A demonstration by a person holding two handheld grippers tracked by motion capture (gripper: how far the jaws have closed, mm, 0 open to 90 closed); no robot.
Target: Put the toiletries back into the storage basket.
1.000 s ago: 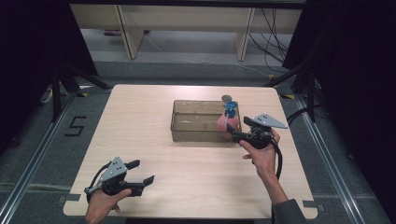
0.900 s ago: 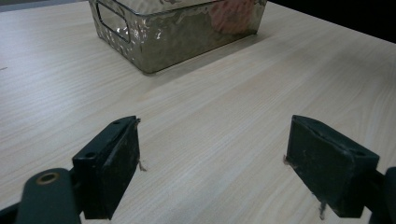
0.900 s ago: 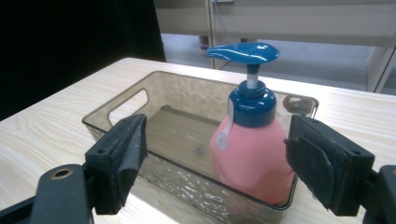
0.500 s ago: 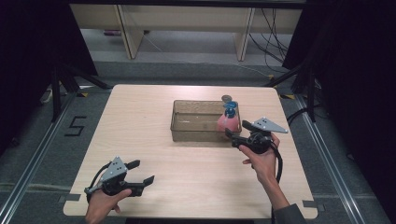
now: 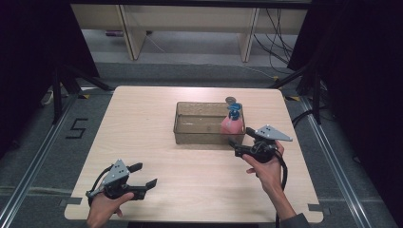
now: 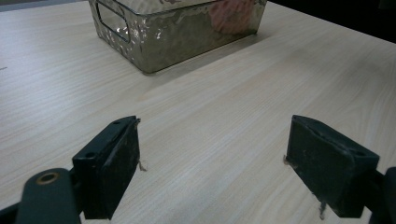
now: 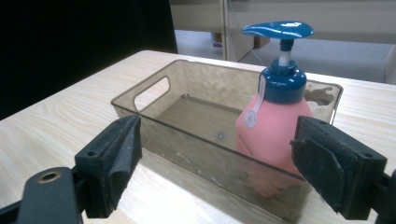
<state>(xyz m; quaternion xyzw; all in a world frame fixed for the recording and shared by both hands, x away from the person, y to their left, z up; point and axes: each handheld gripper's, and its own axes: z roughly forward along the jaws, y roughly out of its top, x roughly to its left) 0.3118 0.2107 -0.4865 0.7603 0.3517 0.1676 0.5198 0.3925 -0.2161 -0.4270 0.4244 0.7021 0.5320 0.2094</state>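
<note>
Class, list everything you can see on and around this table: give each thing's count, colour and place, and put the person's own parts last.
pump bottle: one, pink with blue pump, upright in the bin's right end
bin: one, clear brownish, table's far middle
round object: one, dark, on the table behind the bin; too small to identify
table: one, light wood
shelving: pale, beyond the table
left gripper: one, black, open, near left corner
right gripper: one, black, jaws just opened wider, just outside the bin's near right corner
hands: two, each holding a gripper
</note>
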